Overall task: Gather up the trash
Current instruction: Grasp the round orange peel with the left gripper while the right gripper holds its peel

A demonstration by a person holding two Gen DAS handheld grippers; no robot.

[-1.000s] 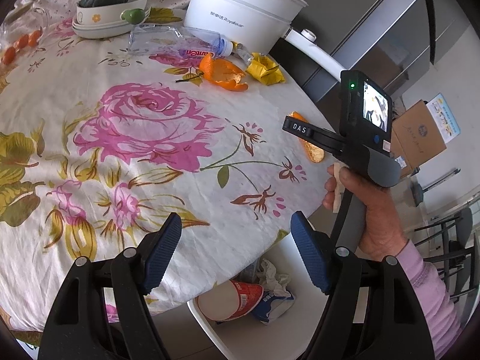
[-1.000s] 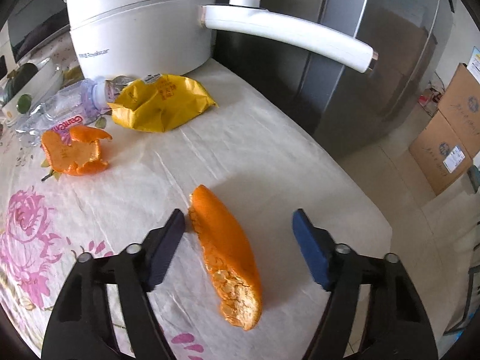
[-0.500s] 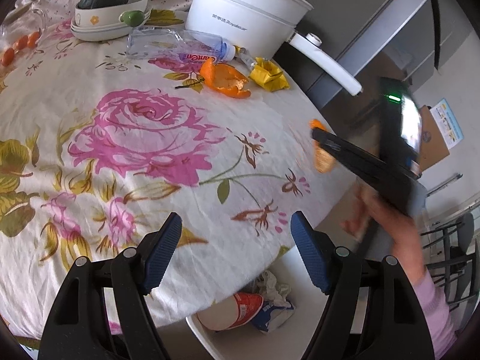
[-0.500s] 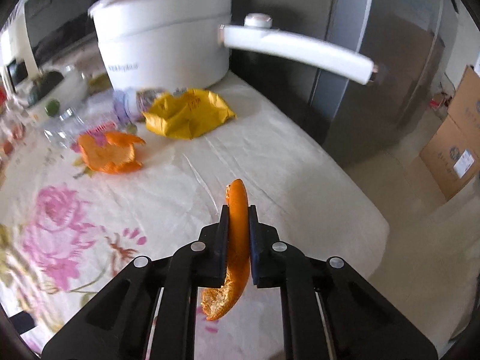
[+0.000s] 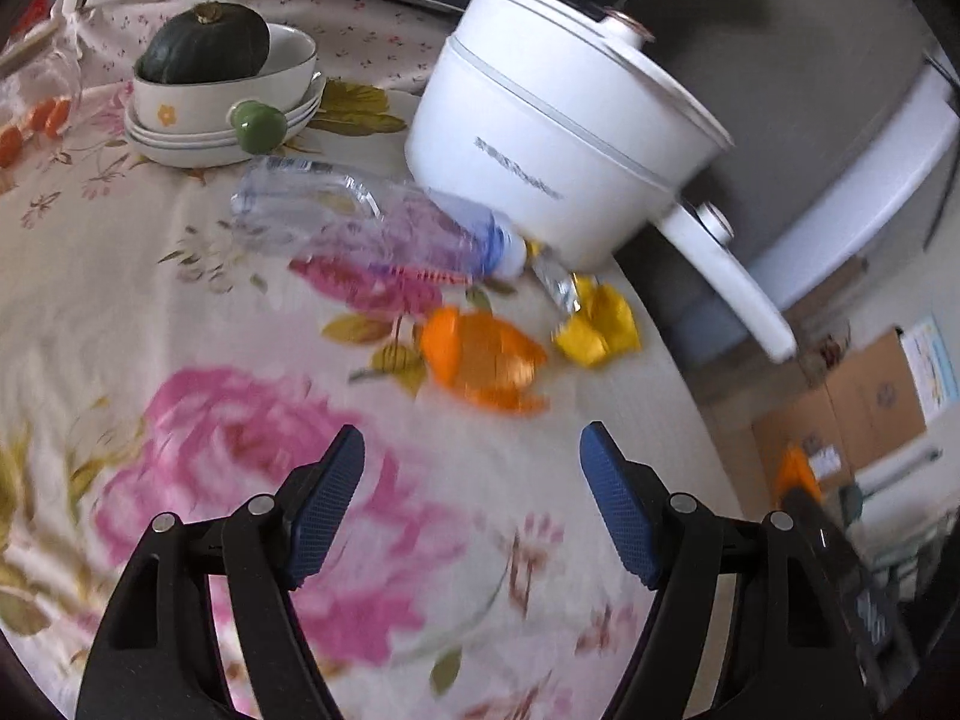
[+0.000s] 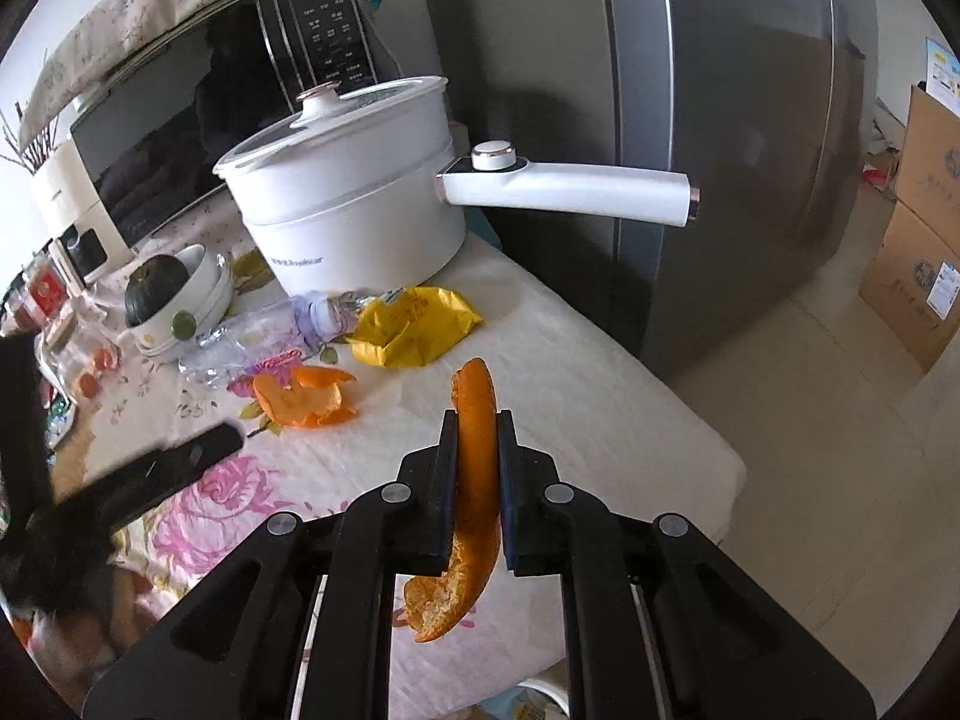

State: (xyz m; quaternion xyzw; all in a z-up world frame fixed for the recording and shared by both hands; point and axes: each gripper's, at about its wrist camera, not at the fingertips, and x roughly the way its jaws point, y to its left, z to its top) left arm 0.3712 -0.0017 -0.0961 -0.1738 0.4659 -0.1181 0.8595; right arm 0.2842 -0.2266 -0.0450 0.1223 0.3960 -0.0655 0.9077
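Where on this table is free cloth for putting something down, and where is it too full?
Free: the tablecloth between the yellow wrapper and the table's near corner. Crowded: the strip before the white pot, with the plastic bottle, the loose orange peel and stacked bowls.

Two orange peels (image 6: 477, 462) (image 6: 303, 396); one bottle (image 6: 252, 333); one yellow wrapper (image 6: 414, 324).

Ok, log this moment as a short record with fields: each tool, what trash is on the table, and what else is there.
right tool: shut on orange peel strip, lifted off the tablecloth
left tool: open, empty
trash on table: curled orange peel, yellow wrapper, plastic bottle
other: white electric pot, squash in bowl
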